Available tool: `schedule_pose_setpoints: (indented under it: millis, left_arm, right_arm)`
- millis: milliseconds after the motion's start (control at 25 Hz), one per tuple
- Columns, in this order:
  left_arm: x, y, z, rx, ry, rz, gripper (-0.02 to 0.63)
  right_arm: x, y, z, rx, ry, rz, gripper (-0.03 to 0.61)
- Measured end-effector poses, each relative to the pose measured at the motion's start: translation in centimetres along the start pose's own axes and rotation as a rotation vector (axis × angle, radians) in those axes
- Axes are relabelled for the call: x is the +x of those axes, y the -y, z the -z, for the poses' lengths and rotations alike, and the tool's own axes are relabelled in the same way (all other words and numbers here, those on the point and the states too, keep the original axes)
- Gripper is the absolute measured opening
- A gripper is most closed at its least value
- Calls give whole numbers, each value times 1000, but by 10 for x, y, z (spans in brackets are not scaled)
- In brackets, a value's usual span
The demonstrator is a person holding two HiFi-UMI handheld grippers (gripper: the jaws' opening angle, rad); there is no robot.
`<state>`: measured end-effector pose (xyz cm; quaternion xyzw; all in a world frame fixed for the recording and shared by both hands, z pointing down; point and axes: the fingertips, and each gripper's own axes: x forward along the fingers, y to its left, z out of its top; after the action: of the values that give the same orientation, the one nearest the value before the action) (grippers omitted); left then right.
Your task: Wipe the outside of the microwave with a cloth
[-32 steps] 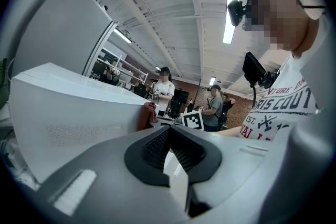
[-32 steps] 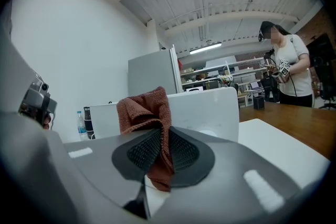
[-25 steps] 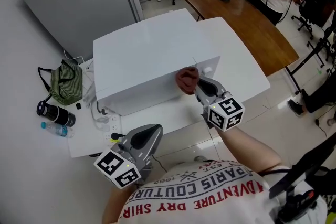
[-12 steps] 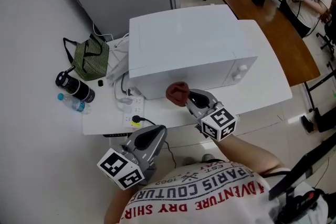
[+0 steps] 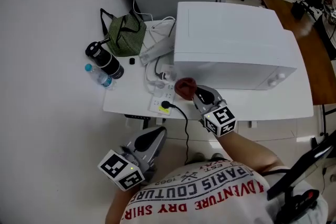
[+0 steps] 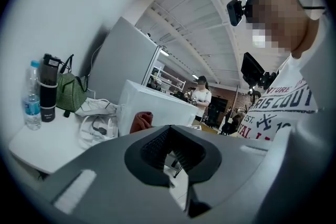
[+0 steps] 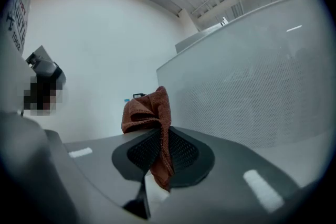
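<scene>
Left gripper (image 5: pixel 155 132) hangs low by the body, jaws together on nothing, well short of the table (image 5: pixel 131 99). My read: it's parked, since this wipe is a one-gripper job. Right gripper (image 5: pixel 197 96) is out ahead of it, jaws clamped on the cloth (image 5: pixel 185 87). The pinch is on a lower fold, so most of the cloth stands bunched past the tips as a wad, which puts fabric rather than pads toward the microwave (image 5: pixel 231 39). The cloth is rust-brown terry, crumpled and folded over itself, with one tail hanging down between the pads; it looks dry, no wet sheen that I can see. The wad sits at the lower left corner of the microwave's front. I can't tell from either view whether it's pressing on the face or just beside it. In the right gripper view the front panel fills everything right of the jaws: white, glossy, with a dotted mesh window, and no visible dirt. Probably working the left end of the front or heading round to the side wall. Just left of the right gripper lies a power strip (image 5: pixel 164 102) with a black plug in it, a snag risk for the cloth tail. Further left and beyond: flask (image 5: pixel 105 61), water bottle (image 5: pixel 100 76), green bag (image 5: pixel 125 34).
</scene>
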<state>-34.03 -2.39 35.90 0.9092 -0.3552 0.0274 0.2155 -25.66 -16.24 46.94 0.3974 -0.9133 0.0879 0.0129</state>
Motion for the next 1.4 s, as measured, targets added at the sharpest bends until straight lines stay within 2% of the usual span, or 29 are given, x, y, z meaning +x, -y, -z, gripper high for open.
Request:
schedule_pose_setpoints:
  millis: [160, 320, 560, 760, 1000, 1200, 1400]
  left_arm:
    - [-15, -12, 3, -15, 7, -46, 2]
    - [-24, -18, 5, -23, 9, -72, 2]
    - [-17, -15, 4, -18, 5, -64, 2]
    - [2, -6, 2, -2, -9, -21, 2]
    - [36, 11, 3, 19, -35, 62, 2]
    - [69, 30, 3, 38, -66, 155, 2]
    - [95, 50, 5, 49, -95, 231, 2]
  right_arm:
    - [22, -3, 12, -6, -16, -9, 37]
    - [33, 7, 22, 2, -38, 17, 37]
    - [27, 24, 22, -13, -48, 48, 37]
    - [8, 39, 17, -27, -44, 72, 37]
    - [-35, 77, 14, -33, -36, 156, 37]
    - [-81, 114, 14, -52, -48, 252, 37]
    - [-125, 151, 16, -17, -50, 365, 37]
